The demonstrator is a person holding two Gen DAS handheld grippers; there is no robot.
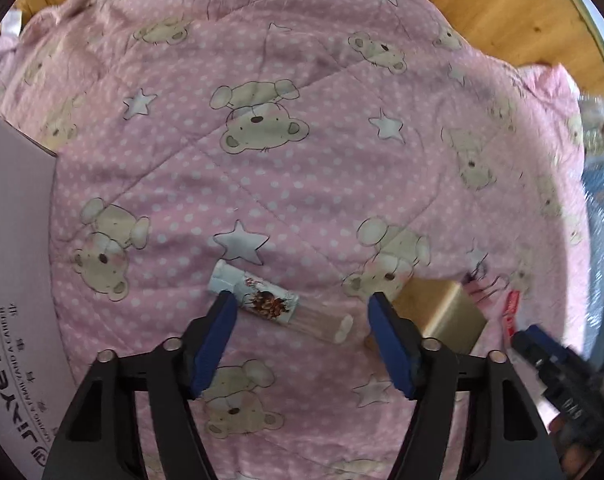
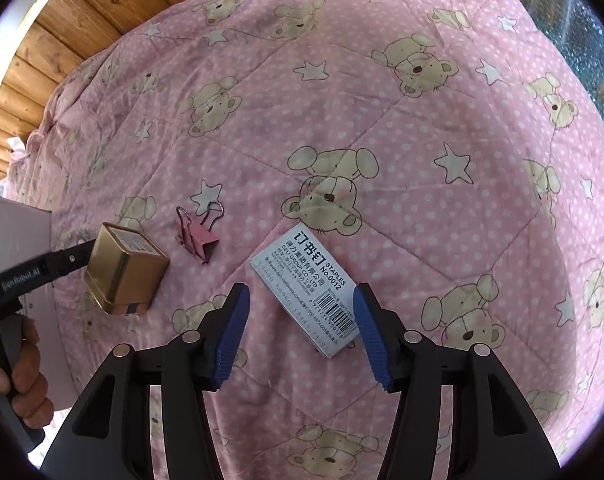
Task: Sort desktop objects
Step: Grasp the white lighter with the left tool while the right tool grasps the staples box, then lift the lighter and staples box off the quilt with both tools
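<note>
Pink bear-print quilt [image 1: 302,184] under everything. Left gripper [image 1: 302,312] is spread wide with the toothpick tube [image 1: 278,306] lying between its fingers, untouched. Right gripper [image 2: 298,304] is spread too, staples box [image 2: 306,288] between its tips; gold tin [image 2: 126,276] and pink binder clip [image 2: 198,240] off to its left.

left claw [image 1: 302,304]: black frame, blue ribbed pads, silver pivot screws | right claw [image 2: 300,300]: same build
</note>
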